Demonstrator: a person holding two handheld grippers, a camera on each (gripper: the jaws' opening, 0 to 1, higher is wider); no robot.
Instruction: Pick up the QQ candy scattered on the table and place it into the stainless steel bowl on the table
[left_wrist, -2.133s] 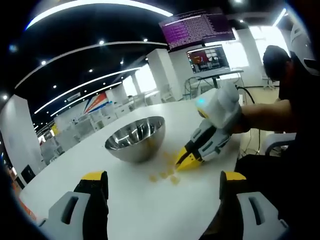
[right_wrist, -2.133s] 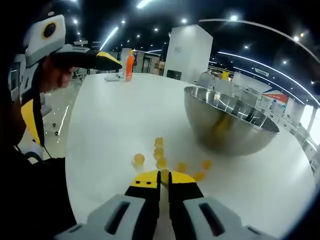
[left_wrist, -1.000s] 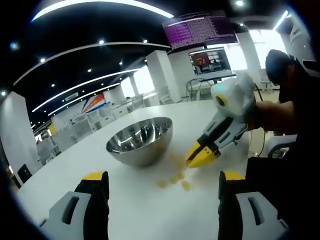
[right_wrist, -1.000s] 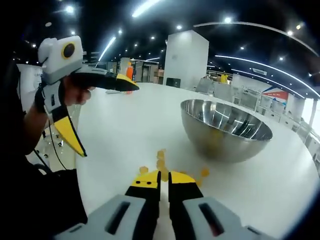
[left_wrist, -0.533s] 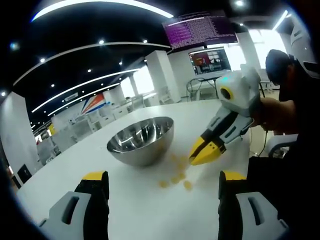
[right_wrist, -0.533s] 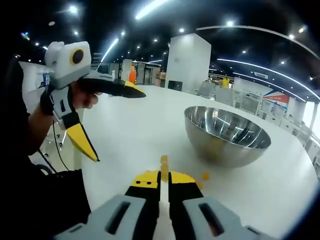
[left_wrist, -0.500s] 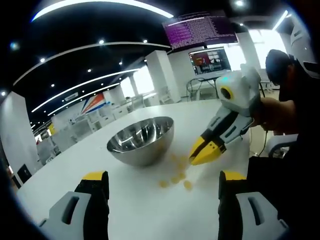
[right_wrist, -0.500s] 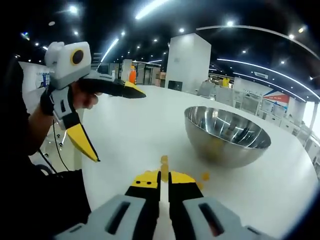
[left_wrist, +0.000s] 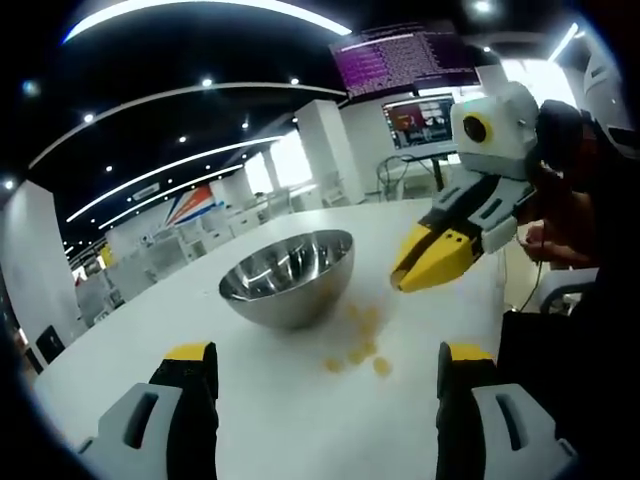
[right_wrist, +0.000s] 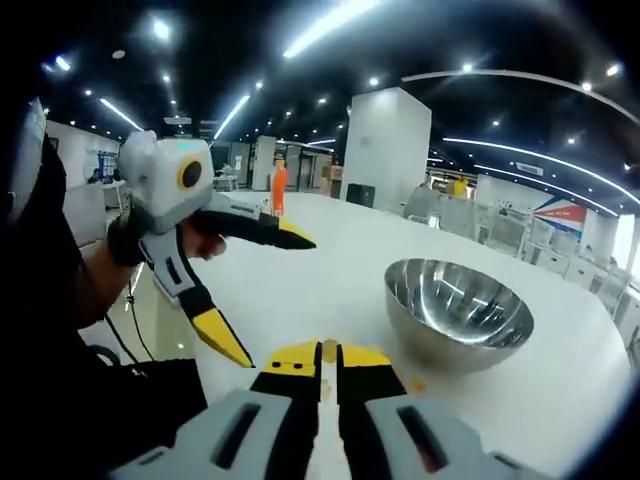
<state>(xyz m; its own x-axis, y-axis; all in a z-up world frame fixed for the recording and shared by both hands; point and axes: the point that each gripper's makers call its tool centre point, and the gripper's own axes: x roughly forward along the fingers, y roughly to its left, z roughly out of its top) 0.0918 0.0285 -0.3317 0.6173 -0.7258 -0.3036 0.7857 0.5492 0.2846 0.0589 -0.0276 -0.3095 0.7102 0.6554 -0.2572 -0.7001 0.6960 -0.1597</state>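
qq candy (left_wrist: 362, 352) lies scattered on the white table (left_wrist: 280, 400) just beside the stainless steel bowl (left_wrist: 288, 276) in the left gripper view, the left gripper (left_wrist: 320, 415) wide open. in the right gripper view, the right gripper (right_wrist: 329, 357) pinches one candy piece (right_wrist: 329, 349), near the bowl.

Dark ceiling with strip lights (right_wrist: 330, 20) — white pillar (right_wrist: 385, 150), perhaps an office.

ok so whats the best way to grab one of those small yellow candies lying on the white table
Take one small yellow candy at the loose edge of the cluster, across its sides, coming straight down from above. They lie low on the white table, close together beside the stainless steel bowl, so a sideways approach would likely nudge the others.
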